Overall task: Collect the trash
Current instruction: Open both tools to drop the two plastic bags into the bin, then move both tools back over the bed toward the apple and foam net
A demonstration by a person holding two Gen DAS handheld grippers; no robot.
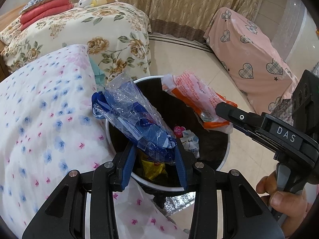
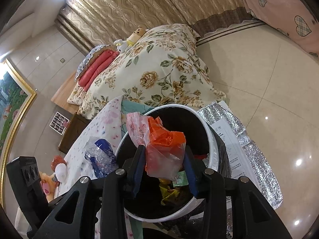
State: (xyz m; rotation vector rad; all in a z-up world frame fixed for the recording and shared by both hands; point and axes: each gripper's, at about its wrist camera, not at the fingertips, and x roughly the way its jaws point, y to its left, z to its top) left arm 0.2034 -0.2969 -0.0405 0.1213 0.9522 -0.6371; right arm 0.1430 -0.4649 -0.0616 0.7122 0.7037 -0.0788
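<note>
My left gripper [image 1: 154, 149] is shut on a crumpled blue and clear plastic wrapper [image 1: 133, 115] and holds it over the near left rim of a round white bin with a black liner [image 1: 224, 159]. My right gripper [image 2: 164, 159] is shut on an orange and pink plastic wrapper [image 2: 163, 145], also seen from the left wrist view [image 1: 197, 97], above the bin's opening [image 2: 213, 145]. The bin holds several pieces of trash, among them a yellow wrapper [image 1: 153, 168] and white packaging [image 1: 191, 141]. The blue wrapper also shows in the right wrist view [image 2: 99, 159].
A white quilt with blue and pink flowers [image 1: 39, 119] lies left of the bin. A floral-covered bed [image 1: 89, 31] stands behind it, with red blankets [image 1: 45, 10] and plush toys [image 1: 95, 0]. Pink heart-print furniture [image 1: 249, 49] stands to the right. A silver foil mat [image 2: 249, 149] and a paper sheet [image 2: 229, 139] lie on the tile floor.
</note>
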